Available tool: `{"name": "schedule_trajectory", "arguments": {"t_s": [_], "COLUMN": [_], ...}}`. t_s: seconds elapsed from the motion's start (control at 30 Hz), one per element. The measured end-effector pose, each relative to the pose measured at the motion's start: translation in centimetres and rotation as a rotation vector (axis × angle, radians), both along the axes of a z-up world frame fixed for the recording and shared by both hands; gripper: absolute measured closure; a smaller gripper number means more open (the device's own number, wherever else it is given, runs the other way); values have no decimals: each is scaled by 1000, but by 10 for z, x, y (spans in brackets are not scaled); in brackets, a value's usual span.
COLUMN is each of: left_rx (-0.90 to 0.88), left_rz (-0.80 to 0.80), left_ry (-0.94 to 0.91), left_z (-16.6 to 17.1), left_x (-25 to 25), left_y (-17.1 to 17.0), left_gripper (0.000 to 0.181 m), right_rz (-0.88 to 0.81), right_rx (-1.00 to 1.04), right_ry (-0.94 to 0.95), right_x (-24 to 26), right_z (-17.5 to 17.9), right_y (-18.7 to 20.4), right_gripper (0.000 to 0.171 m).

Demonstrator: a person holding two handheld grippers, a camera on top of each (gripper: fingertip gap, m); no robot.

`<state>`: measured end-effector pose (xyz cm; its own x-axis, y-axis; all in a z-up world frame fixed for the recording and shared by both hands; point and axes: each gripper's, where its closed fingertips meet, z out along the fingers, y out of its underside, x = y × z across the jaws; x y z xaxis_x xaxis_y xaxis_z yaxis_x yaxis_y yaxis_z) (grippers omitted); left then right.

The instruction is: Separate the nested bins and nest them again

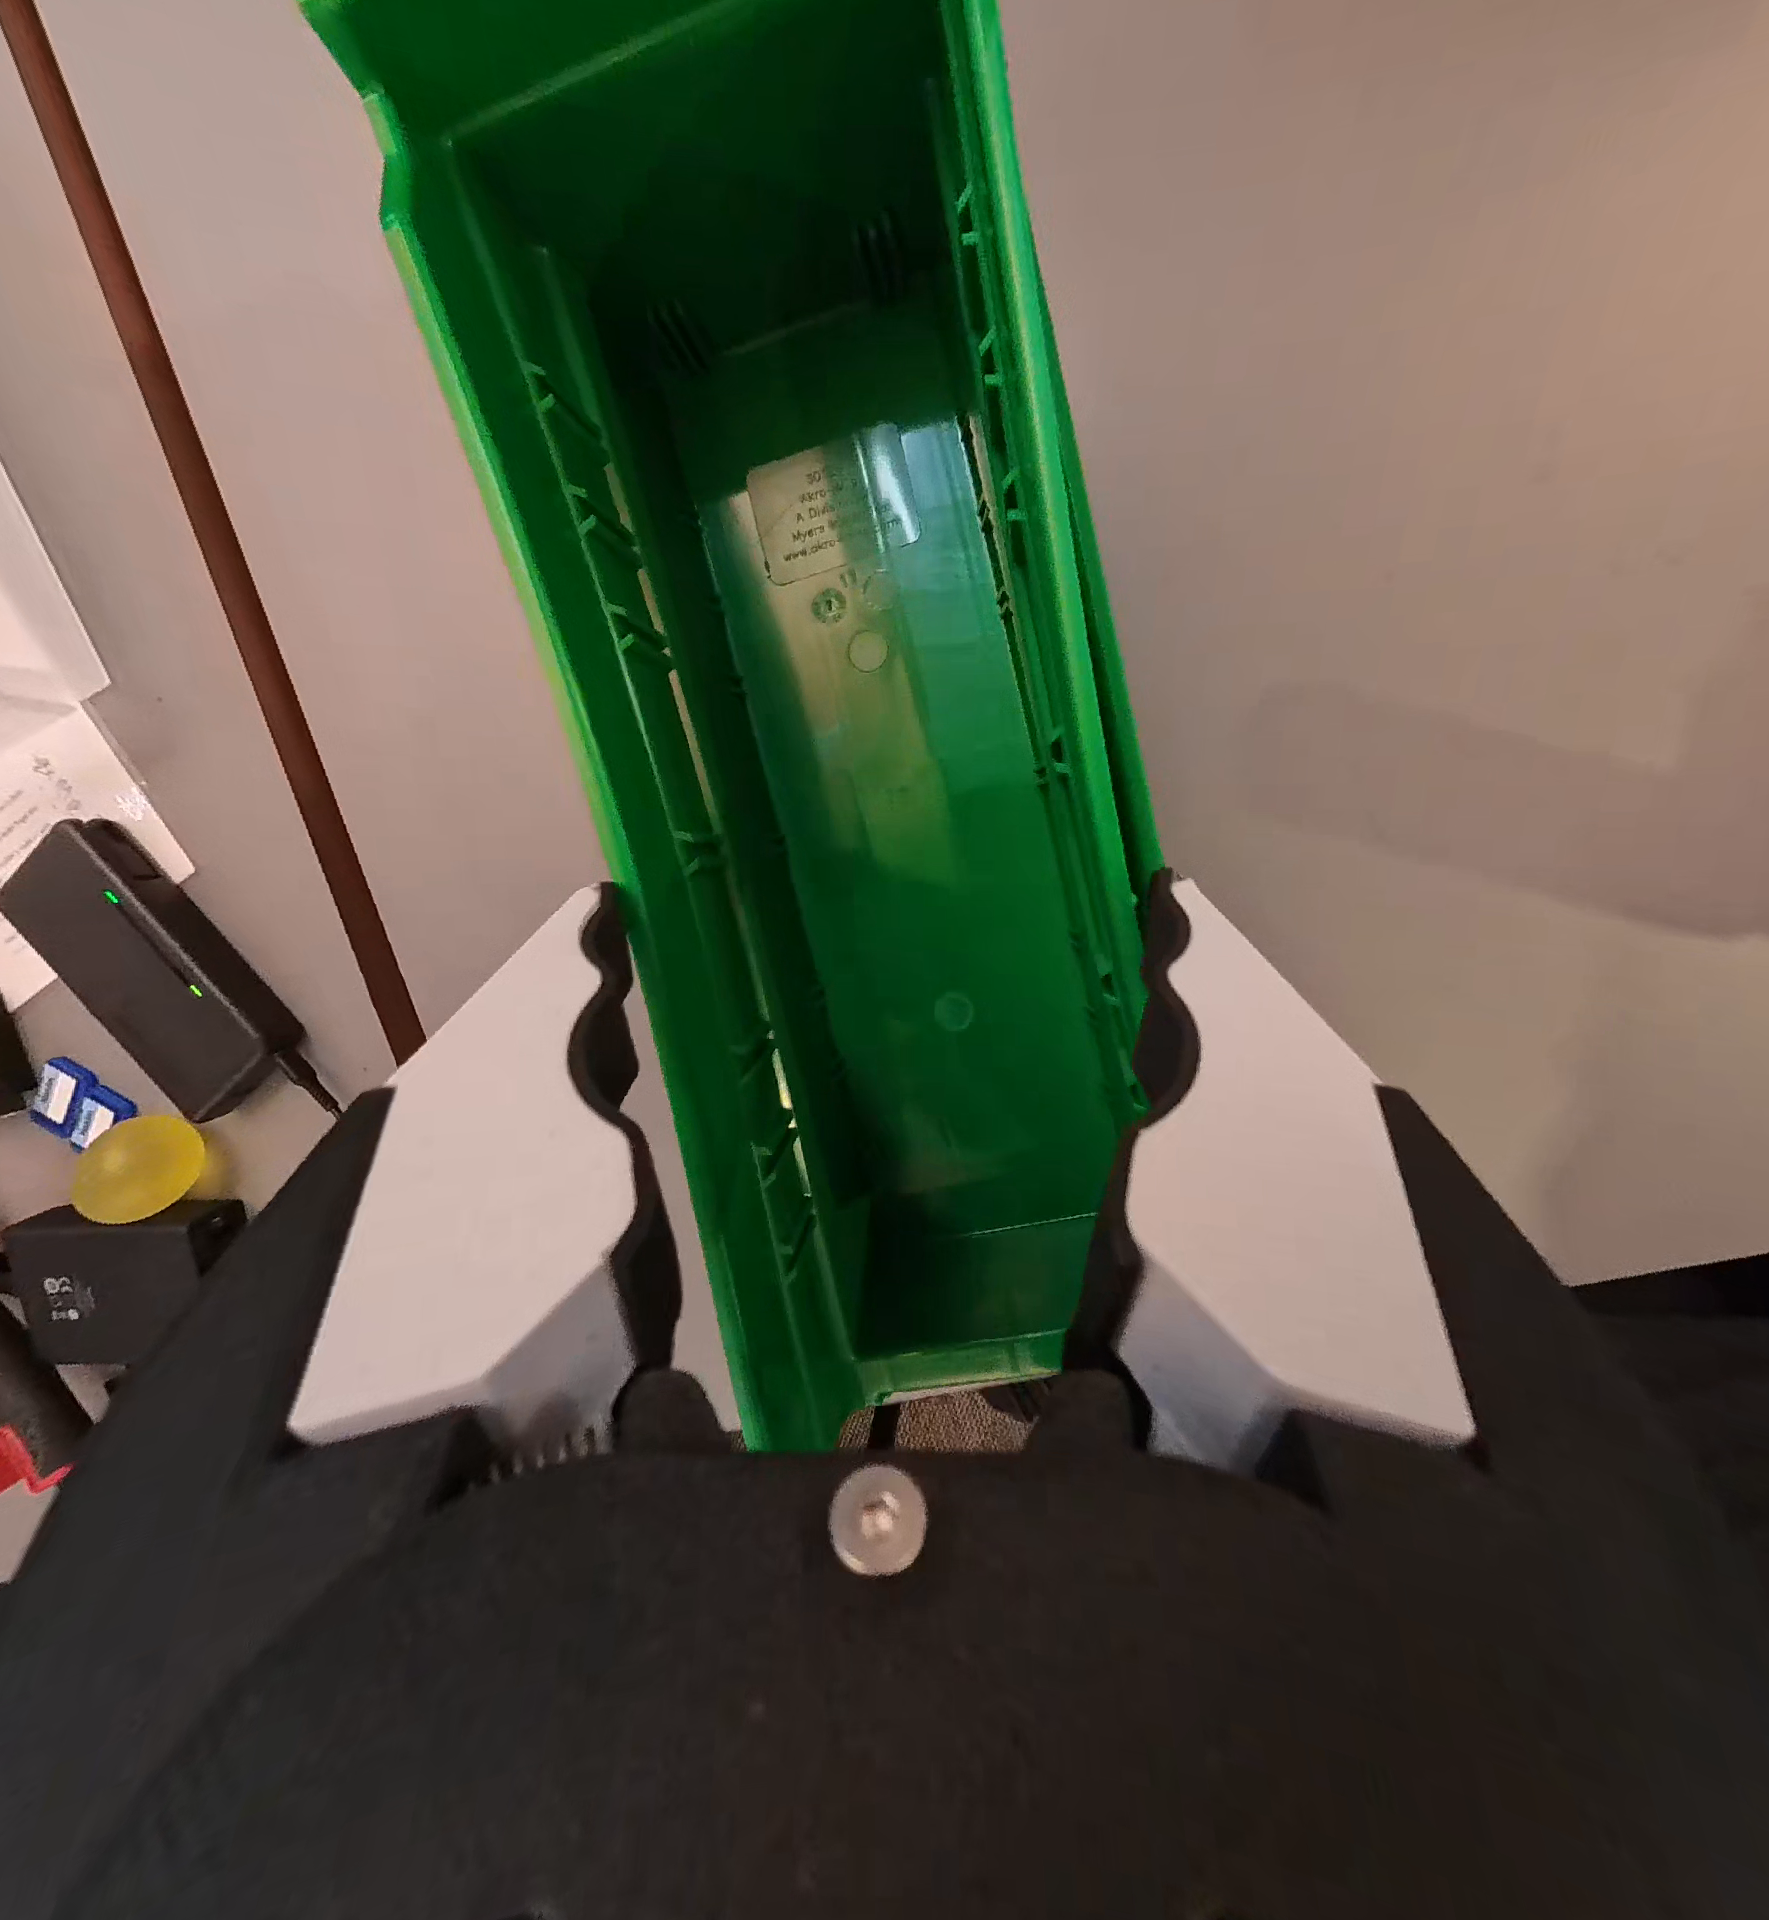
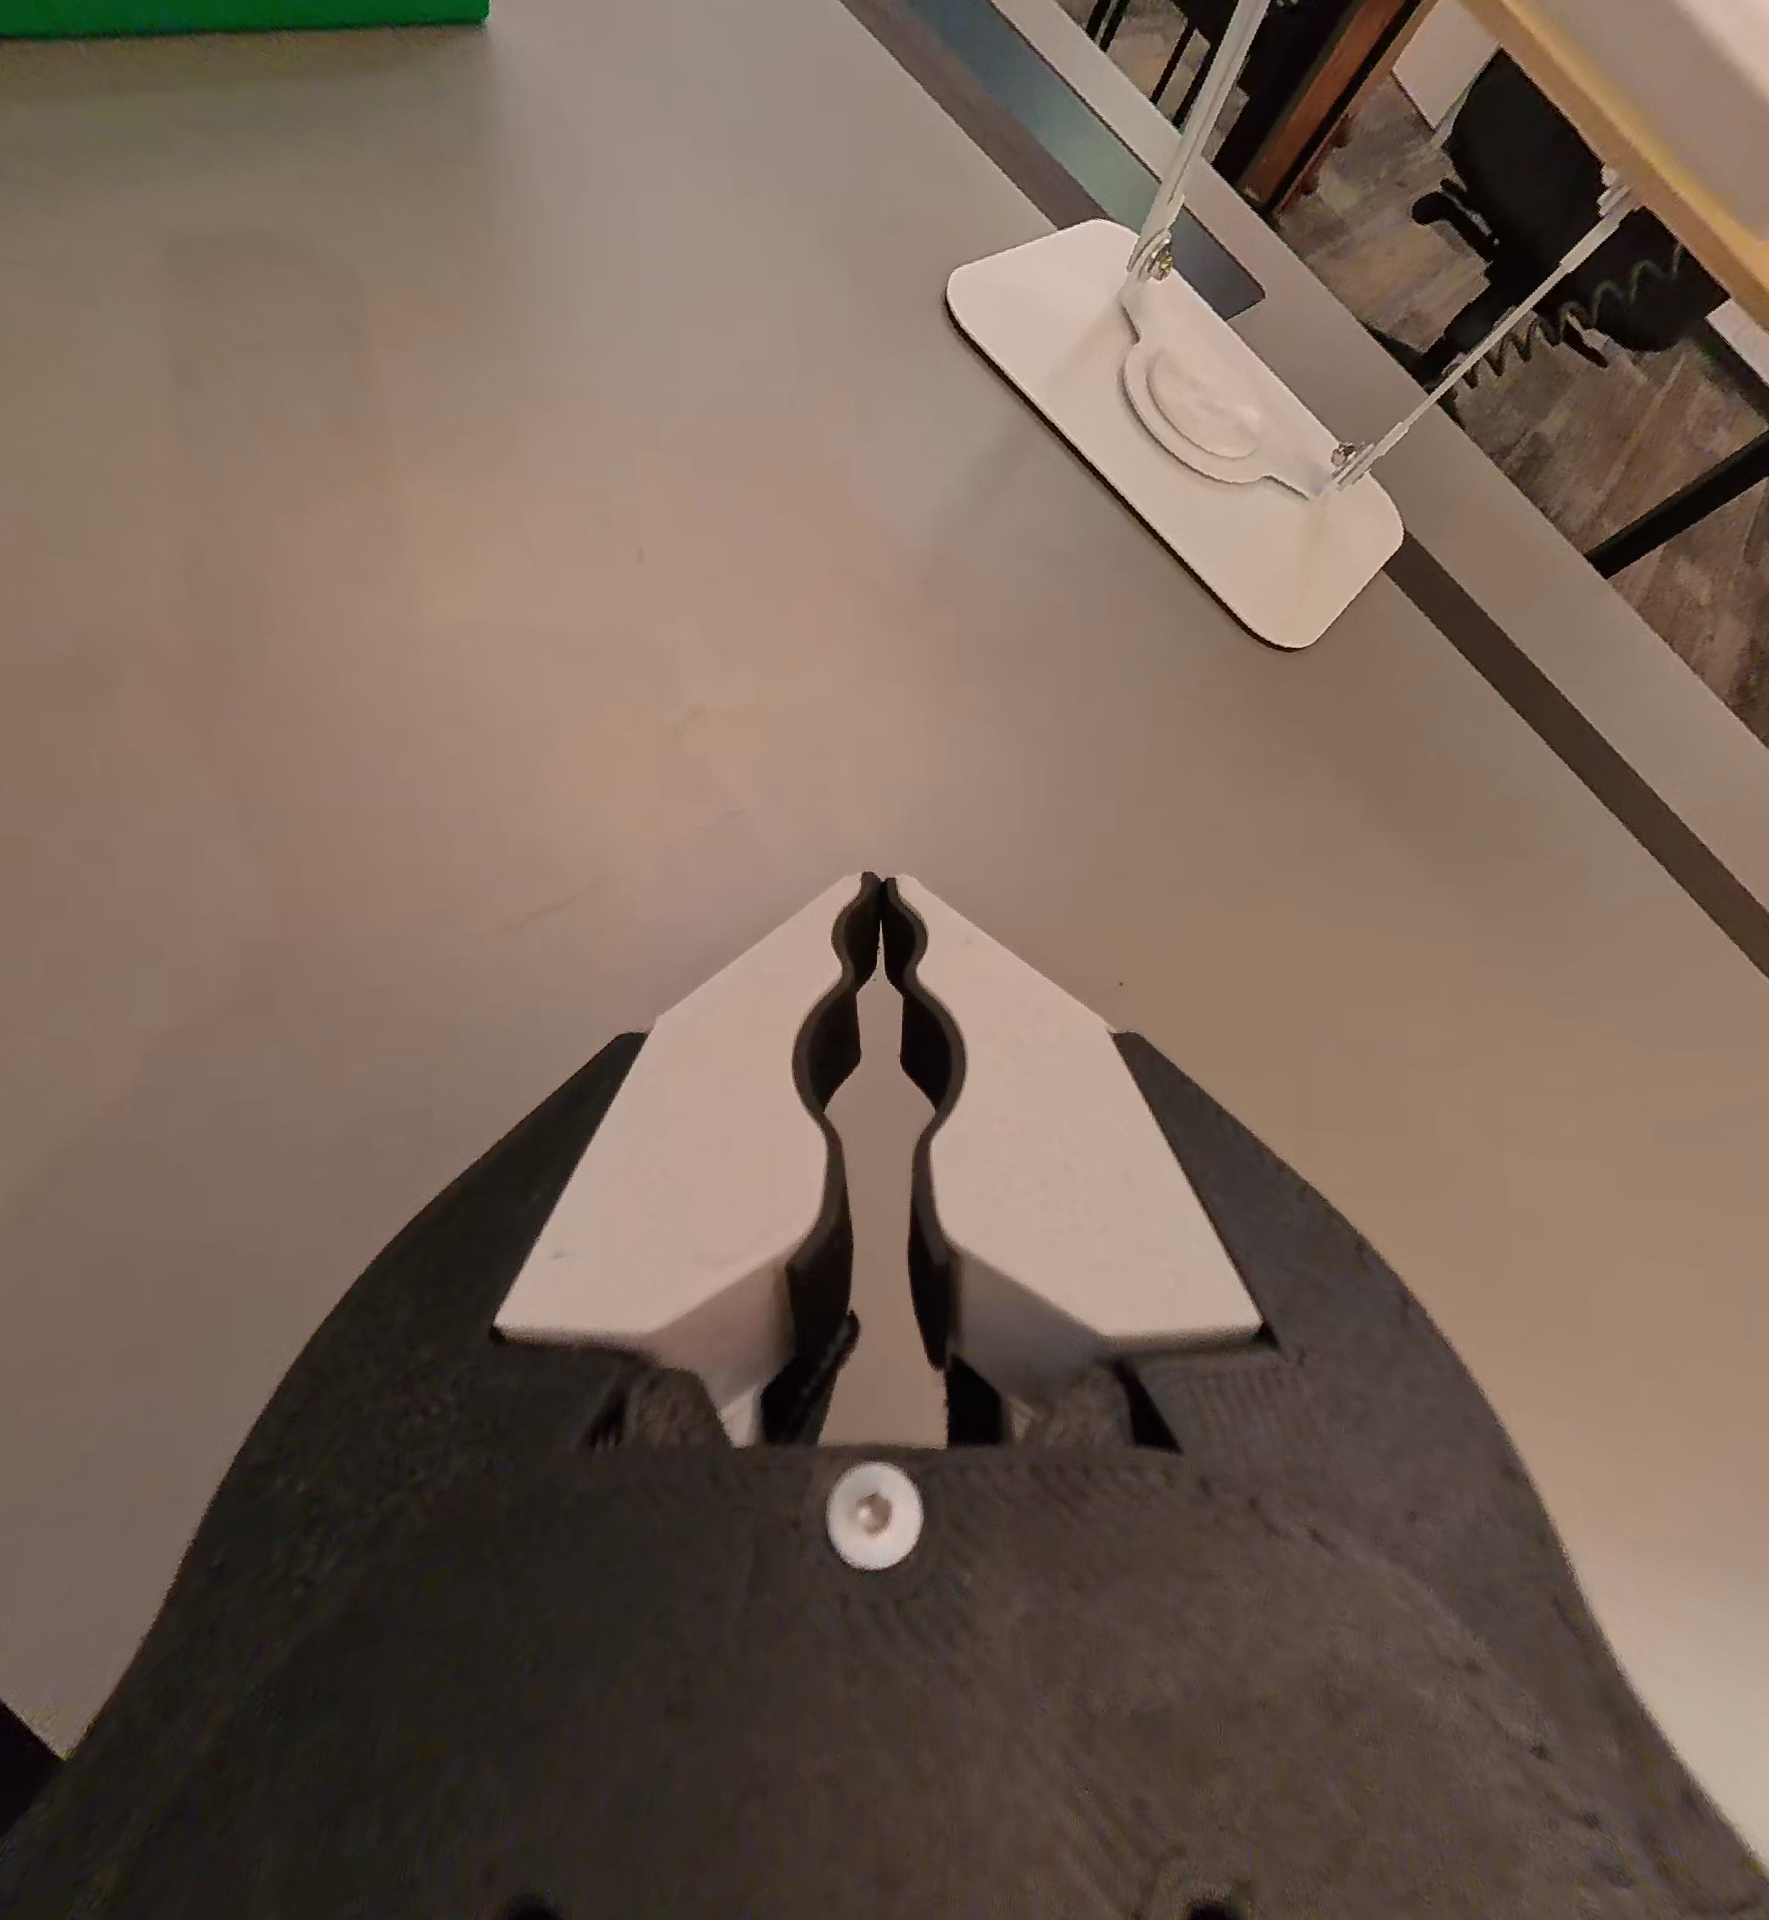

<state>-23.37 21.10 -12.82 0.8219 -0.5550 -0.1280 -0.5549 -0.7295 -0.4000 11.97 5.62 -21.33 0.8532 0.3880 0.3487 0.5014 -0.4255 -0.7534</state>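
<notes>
Green plastic fills the space between your left gripper [image 1: 880, 1039], whose jaws are spread wide and pressing on the two long sides of the bin [image 1: 859, 831] near its closer end, so you are holding it lengthwise and looking straight into its open top. It seems raised above the grey table [image 2: 444, 520], though the view does not show clearly whether its far end rests on anything. Inside you can see ribbed side walls, a shiny floor with a pale sticker [image 1: 844, 514] about halfway along, and a stepped far end. A second rim line runs inside the first, which may be another bin sitting within it, or only the moulding; you cannot settle that from here. Your right gripper [image 2: 880, 894] hangs over bare table with its jaws pressed together on nothing. Farther off, a strip of green [image 2: 205, 19] at the top left edge of that view could be another bin. By this showing, the separating or the re-nesting is underway, not finished.
</notes>
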Motion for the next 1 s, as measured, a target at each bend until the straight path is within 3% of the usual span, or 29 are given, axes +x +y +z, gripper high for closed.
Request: {"name": "schedule_trajectory", "arguments": {"t_s": [0.5,0.63,0.9,1.0], "left_rx": [96,160,244,339], "left_rz": [-2,6,-16,-18], "left_ry": [-48,-113,-83,-57], "left_z": [18,43,79,107], "left_x": [-5,0,3,11], "left_y": [9,13,12,4], "left_gripper": [90,92,94,94], "right_rz": [-6,-5,-12,-16], "right_rx": [-36,-42,-39,-40], "right_ry": [17,19,25,29], "right_x": [3,3,5,6], "right_z": [-10,-11,-9,-9], "right_y": [2,2,2,3], "right_gripper": [171,171,171,171]}}
